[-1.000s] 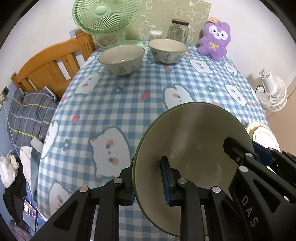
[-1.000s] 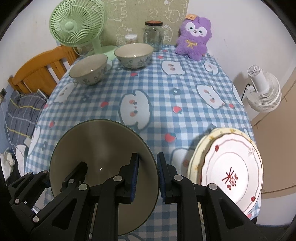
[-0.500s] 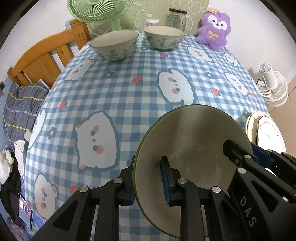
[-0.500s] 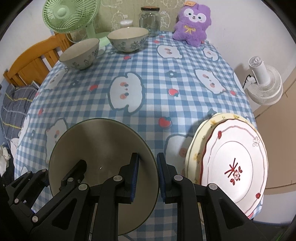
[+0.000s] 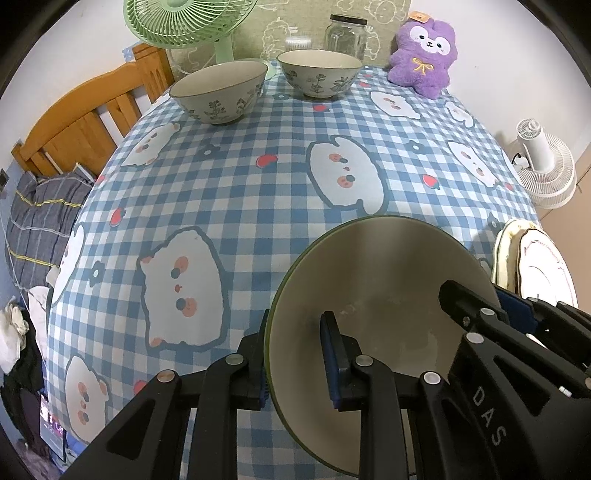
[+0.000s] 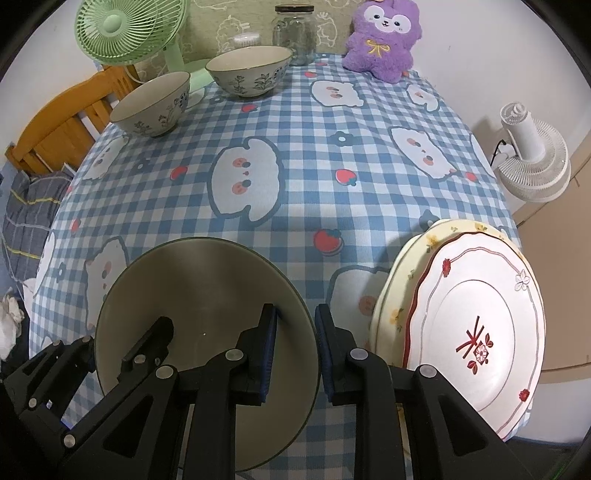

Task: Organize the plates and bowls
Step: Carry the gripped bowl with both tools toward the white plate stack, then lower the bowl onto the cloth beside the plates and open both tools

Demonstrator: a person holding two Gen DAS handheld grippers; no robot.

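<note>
**rig_op:** Closest to the lenses, I've got the green-rimmed bowl (image 5: 384,295) pinched from both sides. My left hand-held gripper (image 5: 293,354) is clamped over its left rim, one pad inside, one outside. My right hand-held gripper (image 6: 295,347) bites the opposite rim the same way. Two grips because it's wide and looks heavy, I reckon; one pinch on the edge would let it tip.

**plate_nerd:** Is it on the bench or in the air?

**rig_op:** Can't tell for sure. It sits over the near edge of the bench (image 6: 314,155), tilted toward me. Just right of it, the two plates (image 6: 476,332) are already nested, the white one on the yellow one, so that pile looks sorted.

**plate_nerd:** And the bowl goes where?

**rig_op:** My guess is the far end. Two floral bowls (image 5: 221,92) (image 5: 319,74) stand side by side there, well apart from mine, in front of the green fan (image 6: 125,33), glass jar (image 6: 294,35) and purple plush (image 6: 382,37). Bowls with bowls makes sense.
</note>
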